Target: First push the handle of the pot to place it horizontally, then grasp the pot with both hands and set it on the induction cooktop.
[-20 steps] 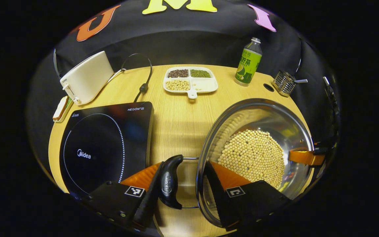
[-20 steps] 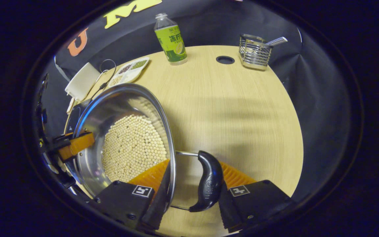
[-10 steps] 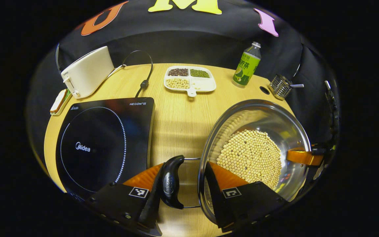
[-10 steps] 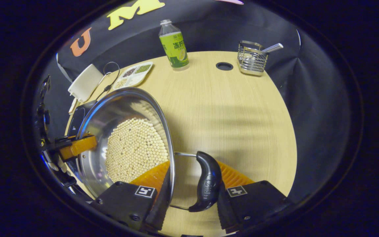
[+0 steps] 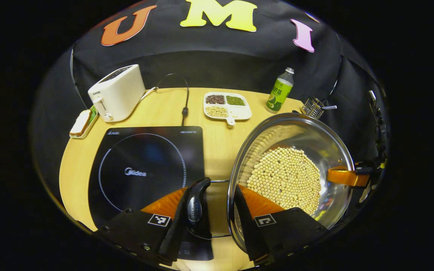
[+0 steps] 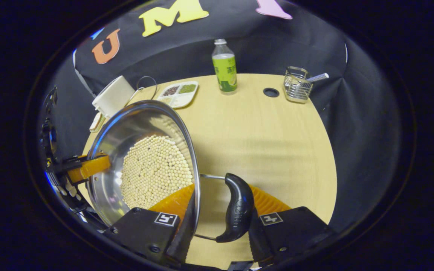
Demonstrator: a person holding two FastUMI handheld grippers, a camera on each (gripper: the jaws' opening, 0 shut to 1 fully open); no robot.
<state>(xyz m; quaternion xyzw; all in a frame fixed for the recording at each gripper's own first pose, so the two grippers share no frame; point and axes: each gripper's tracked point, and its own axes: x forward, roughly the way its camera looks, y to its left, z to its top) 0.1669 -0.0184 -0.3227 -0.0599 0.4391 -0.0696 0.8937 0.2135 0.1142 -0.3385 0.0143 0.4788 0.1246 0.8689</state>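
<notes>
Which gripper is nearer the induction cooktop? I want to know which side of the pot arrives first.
Left. The left gripper holds the pot handle beside the induction cooktop; the right gripper holds the far handle.

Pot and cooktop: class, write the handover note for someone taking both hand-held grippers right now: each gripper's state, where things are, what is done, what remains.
Left hand-held gripper: straddles the pot's left handle, one finger outside the handle, one inside the rim.
Right hand-held gripper: same hold on the right handle.
Pot: steel, holding pale beans, carried between both grippers, beside the induction cooktop and not yet over its ring.
Done: handles lie level; two-handed grasp made.
Left: carry the pot across to the cooktop's ring, lower it level, then release both handles.
</notes>
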